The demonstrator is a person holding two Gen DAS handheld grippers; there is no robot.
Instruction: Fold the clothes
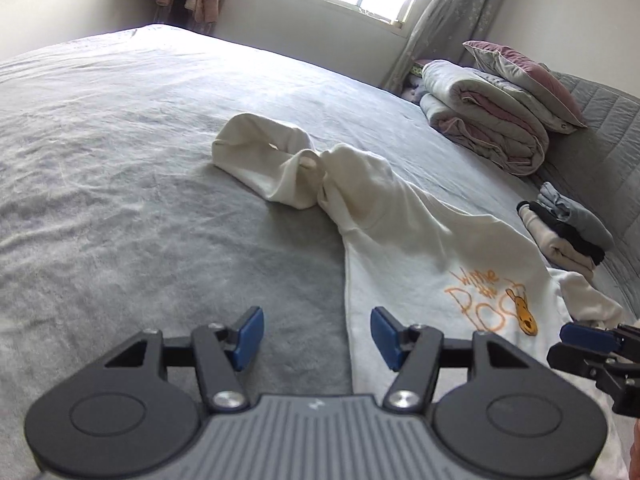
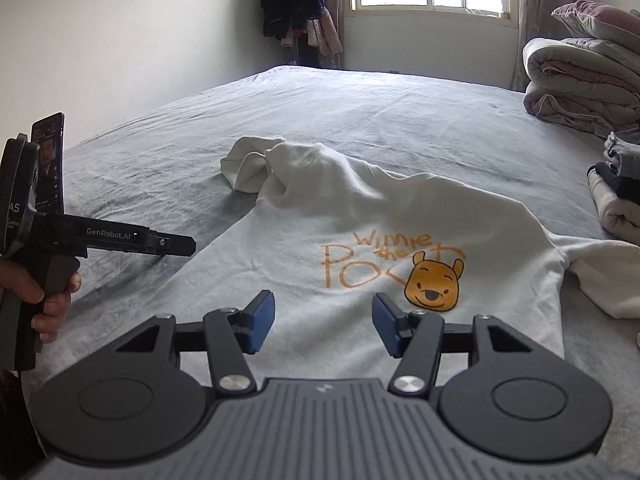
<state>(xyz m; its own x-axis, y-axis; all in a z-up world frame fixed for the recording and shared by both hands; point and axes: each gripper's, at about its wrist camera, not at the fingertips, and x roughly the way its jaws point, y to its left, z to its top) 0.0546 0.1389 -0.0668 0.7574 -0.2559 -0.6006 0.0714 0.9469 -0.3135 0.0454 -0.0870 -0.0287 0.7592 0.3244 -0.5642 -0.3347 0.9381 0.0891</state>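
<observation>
while the cream sweatshirt (image 2: 360,216) lies spread print-up on the grey bed (image 2: 160,152), no fold has been made in it as far as the views show: one sleeve (image 1: 260,160) is bunched and twisted at the far side, the other sleeve (image 2: 600,272) trails off to the right. a small stack of folded clothes (image 1: 568,232) sits by the bedding pile (image 1: 492,120), so some garments look done. the left hand-held gripper (image 1: 316,332) hangs over the shirt's near edge, jaws parted and empty. the right hand-held gripper (image 2: 323,322) hovers above the hem, likewise open, holding nothing. straightening the sleeves and every fold remain.
</observation>
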